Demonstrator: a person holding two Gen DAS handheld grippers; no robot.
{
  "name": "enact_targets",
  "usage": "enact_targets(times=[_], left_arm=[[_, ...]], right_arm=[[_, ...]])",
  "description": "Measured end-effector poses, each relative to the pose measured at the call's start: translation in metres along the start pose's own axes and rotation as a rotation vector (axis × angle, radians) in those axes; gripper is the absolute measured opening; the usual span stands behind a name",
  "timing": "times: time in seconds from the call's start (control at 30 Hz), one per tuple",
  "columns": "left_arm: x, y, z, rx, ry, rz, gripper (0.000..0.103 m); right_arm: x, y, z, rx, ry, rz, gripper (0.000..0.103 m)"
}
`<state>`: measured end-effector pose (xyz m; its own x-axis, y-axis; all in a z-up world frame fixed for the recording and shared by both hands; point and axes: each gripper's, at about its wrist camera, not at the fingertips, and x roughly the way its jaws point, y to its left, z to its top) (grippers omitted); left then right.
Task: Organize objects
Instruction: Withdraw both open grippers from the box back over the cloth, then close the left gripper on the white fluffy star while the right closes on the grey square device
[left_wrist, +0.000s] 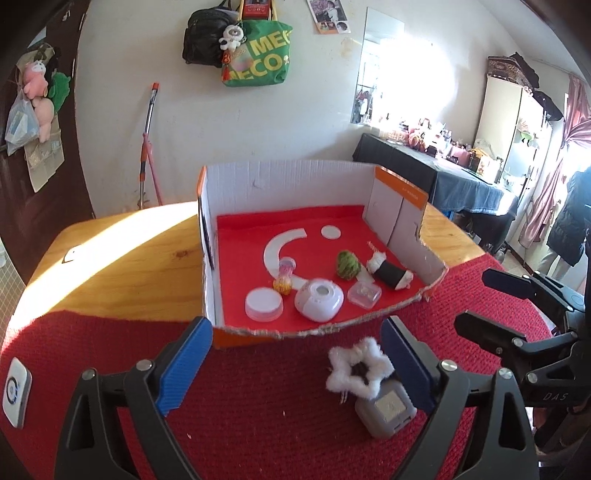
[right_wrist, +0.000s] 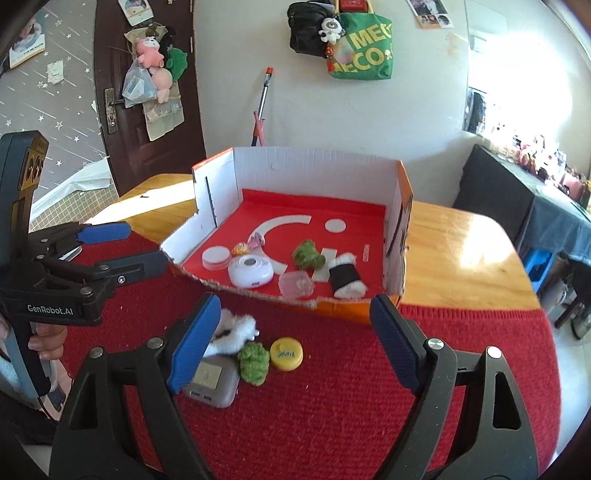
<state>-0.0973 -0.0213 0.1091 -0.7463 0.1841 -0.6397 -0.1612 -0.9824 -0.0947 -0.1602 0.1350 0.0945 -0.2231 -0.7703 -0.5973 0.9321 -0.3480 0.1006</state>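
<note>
An open cardboard box (left_wrist: 288, 184) (right_wrist: 314, 162) with a red floor holds a white round device (left_wrist: 319, 299) (right_wrist: 251, 272), a white lid (left_wrist: 264, 303), a clear case (left_wrist: 364, 294), a green fuzzy ball (left_wrist: 348, 264) and a black-and-white roll (left_wrist: 389, 274). On the red mat in front lie a white fuzzy star (left_wrist: 356, 369) (right_wrist: 232, 334), a grey square box (left_wrist: 386, 410) (right_wrist: 212, 384), a green fuzzy piece (right_wrist: 253, 360) and a yellow cap (right_wrist: 286, 353). My left gripper (left_wrist: 295, 365) is open and empty, left of the star. My right gripper (right_wrist: 295, 343) is open and empty above the cap.
The box sits on a wooden table (left_wrist: 129, 251) partly covered by the red mat (left_wrist: 258, 406). A white switch-like device (left_wrist: 16, 391) lies at the mat's left edge. Bags hang on the wall (left_wrist: 255, 51). A dark side table (left_wrist: 461, 173) stands to the right.
</note>
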Motion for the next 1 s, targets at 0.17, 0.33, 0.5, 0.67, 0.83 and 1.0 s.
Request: enact_targets(times=[0.17, 0.33, 0.5, 0.67, 0.83, 1.0], left_arm=[[0.013, 0.004, -0.027, -0.026, 0.058, 0.004, 0.095], [0.021, 0.018, -0.046, -0.069, 0.104, 0.018, 0.095], [0.016, 0.032, -0.05, -0.093, 0.097, 0.051, 0.095], [0.015, 0.039, -0.051, -0.105, 0.103, 0.053, 0.095], [0.018, 0.034, -0.053, -0.09, 0.115, 0.042, 0.095], [0.024, 0.021, -0.053, -0.043, 0.125, 0.02, 0.095]], right_arm=[[0.011, 0.007, -0.025, 0.042, 0.019, -0.004, 0.083], [0.025, 0.019, -0.045, 0.052, 0.064, 0.011, 0.083], [0.034, 0.034, -0.057, 0.054, 0.095, 0.049, 0.083], [0.047, 0.051, -0.067, 0.038, 0.129, 0.065, 0.083], [0.049, 0.044, -0.07, 0.066, 0.128, 0.036, 0.083], [0.036, 0.006, -0.077, 0.114, 0.101, -0.063, 0.083]])
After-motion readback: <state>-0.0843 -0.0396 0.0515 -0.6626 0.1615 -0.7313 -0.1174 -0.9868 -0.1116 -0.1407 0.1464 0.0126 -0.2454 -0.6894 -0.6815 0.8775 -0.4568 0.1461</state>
